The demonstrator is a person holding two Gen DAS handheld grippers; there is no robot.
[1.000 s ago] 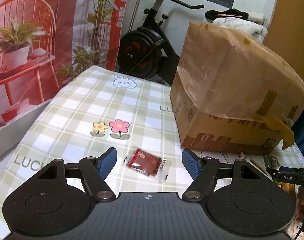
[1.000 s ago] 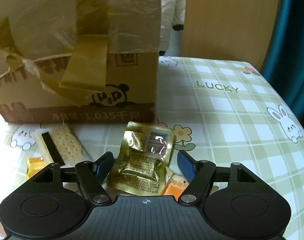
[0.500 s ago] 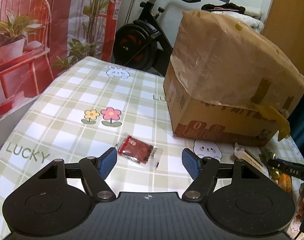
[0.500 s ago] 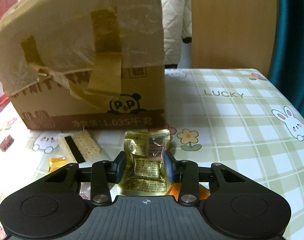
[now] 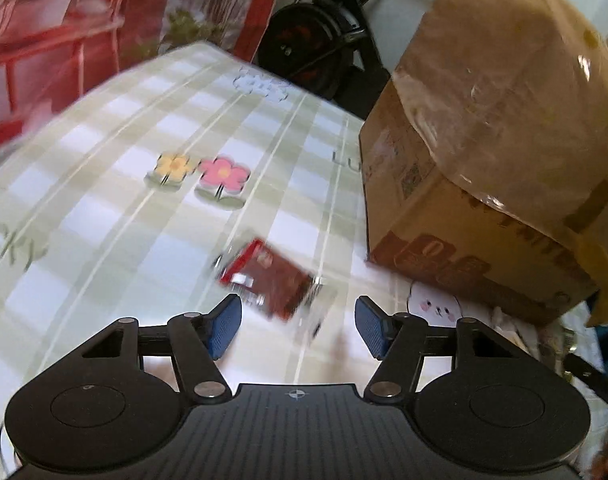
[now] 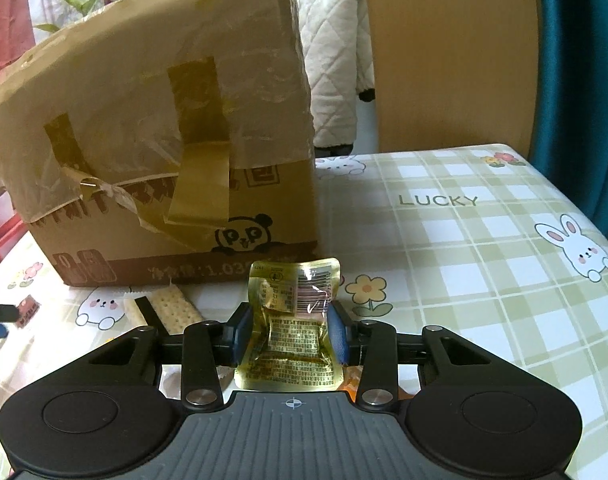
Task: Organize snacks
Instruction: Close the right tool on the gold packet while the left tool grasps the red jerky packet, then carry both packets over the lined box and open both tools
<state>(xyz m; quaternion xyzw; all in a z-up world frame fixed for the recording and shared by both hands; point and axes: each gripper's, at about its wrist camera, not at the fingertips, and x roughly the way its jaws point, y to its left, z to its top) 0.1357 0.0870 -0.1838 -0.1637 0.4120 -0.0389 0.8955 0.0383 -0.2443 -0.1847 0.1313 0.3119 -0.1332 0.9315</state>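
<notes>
Since the earlier frames, the left gripper (image 5: 296, 326) has dropped closer to the red packet (image 5: 270, 278), and its jaws have just been closing somewhat; the right gripper (image 6: 291, 334) has closed on the gold pouch (image 6: 294, 324) and carries it a little higher.

Left gripper: jaws apart at a medium width, pads clear of any object. The red packet lies flat on the checked tablecloth (image 5: 104, 208), just ahead of the fingertips and between their lines, untouched. The view is blurred. The taped cardboard box (image 5: 491, 152) stands ahead and to the right.

Right gripper: jaws narrow, both blue pads pressed against the sides of the gold pouch, which stands upright between them and buckles at the middle. A cracker pack (image 6: 170, 308) lies ahead to the left, near the foot of the box. An orange wrapper (image 6: 353, 380) shows below the pouch, on the right.
</notes>
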